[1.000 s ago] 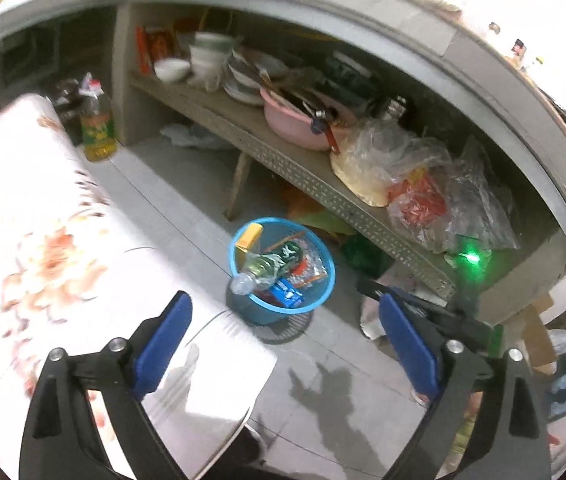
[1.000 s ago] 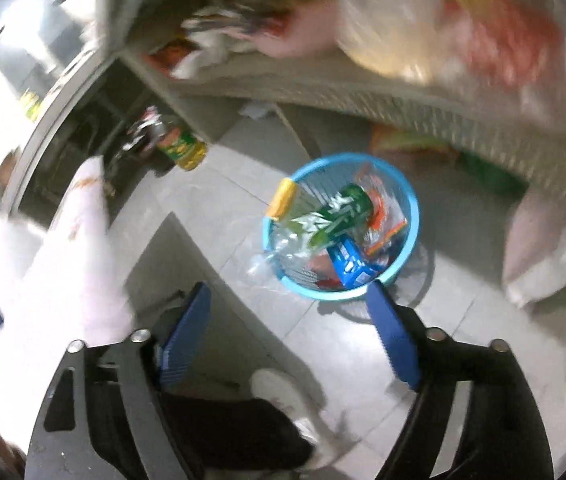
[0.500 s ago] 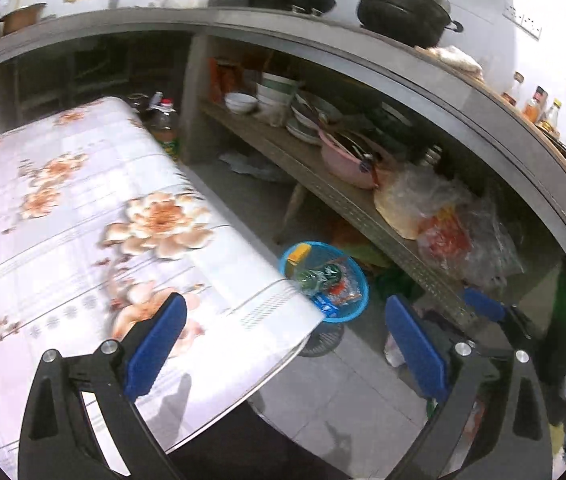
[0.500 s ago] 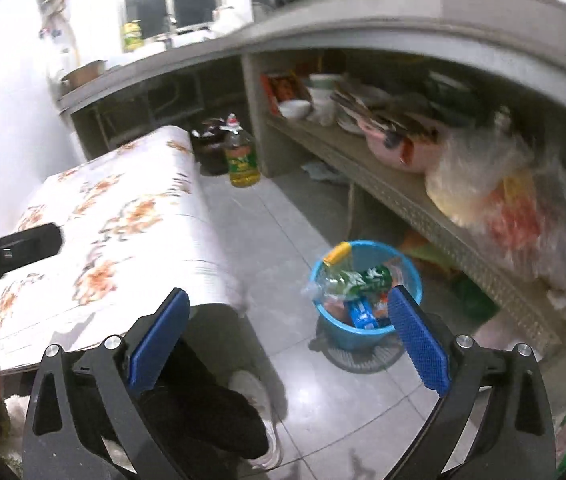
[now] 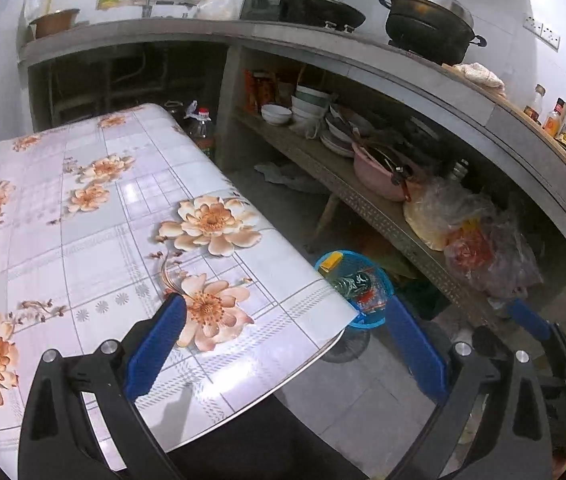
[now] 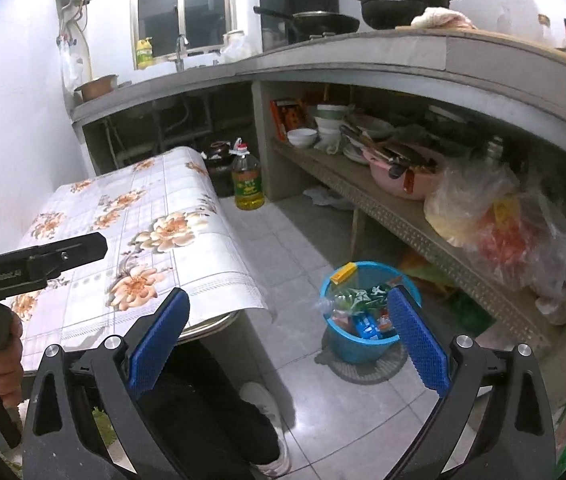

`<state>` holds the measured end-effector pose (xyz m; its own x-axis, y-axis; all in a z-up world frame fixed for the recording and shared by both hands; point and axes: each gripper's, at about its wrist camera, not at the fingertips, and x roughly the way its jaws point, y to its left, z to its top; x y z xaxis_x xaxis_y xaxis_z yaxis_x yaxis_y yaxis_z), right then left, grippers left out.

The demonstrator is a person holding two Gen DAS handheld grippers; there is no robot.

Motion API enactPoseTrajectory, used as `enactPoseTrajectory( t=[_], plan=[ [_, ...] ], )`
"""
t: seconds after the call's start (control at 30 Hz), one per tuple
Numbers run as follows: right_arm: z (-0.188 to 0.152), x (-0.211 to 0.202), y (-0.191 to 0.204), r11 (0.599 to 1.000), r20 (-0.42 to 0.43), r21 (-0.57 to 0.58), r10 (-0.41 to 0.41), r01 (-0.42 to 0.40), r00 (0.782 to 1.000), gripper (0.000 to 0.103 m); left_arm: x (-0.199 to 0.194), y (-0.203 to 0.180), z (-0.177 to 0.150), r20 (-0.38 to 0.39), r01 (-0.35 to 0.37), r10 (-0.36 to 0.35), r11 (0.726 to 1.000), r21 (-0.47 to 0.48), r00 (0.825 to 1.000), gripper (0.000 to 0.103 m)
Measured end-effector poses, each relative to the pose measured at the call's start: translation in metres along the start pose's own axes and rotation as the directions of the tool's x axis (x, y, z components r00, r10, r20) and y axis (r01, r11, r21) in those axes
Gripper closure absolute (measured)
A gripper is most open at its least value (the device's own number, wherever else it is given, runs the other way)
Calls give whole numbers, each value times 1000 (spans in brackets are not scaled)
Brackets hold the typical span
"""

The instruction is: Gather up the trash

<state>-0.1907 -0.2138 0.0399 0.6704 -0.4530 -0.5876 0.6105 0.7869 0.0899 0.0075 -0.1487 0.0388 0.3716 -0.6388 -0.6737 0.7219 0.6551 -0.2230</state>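
R gripper [image 6: 289, 336] empty, jaws wide apart, having just finished opening w/ nothing between them; L gripper [image 5: 283, 344] likewise spread & empty, over the floral table [image 5: 83, 208]. Trash sits in the blue bin [image 6: 357, 344] on the floor by the table corner: plastic bottle [image 6: 353, 296], wrappers. Table top looks clear, so judging collection near done; next: scan floor & shelf edge for strays w/ jaws kept wide, approach low, avoid tipping the bin.

— what does the rig look like?
— each black plastic two-finger right gripper [image 6: 289, 340] and left gripper [image 5: 283, 350] carries ribbed blue pads [image 6: 159, 344] and round silver screws [image 6: 111, 342].
— and the person?
— dark trousers [image 6: 211, 412], white shoe [image 6: 261, 404].
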Motion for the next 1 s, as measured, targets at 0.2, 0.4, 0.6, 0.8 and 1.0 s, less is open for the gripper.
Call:
enactPoseTrajectory(
  t=[0.2, 0.4, 0.6, 0.8, 1.0],
  plan=[
    [4, -14, -1, 999, 37, 21, -43, 43, 998, 8, -2, -6, 5, 14, 11, -11, 1000, 7, 1000, 6],
    [6, -20, -7, 997, 51, 46, -70, 68, 996, 8, -4, -7, 5, 20, -85, 84, 996, 11, 996, 6],
    [4, -12, -4, 991, 44, 29, -132, 131, 990, 8, -7, -9, 0, 27, -161, 160, 986, 52, 987, 6],
    [8, -16, -1, 992, 78, 16, -123, 122, 989, 8, -13, -13, -4, 68, -244, 239, 966, 83, 969, 6],
    [14, -12, -11, 993, 58, 67, -103, 99, 993, 8, -8, -21, -2, 55, -273, 272, 961, 28, 961, 6]
  ],
)
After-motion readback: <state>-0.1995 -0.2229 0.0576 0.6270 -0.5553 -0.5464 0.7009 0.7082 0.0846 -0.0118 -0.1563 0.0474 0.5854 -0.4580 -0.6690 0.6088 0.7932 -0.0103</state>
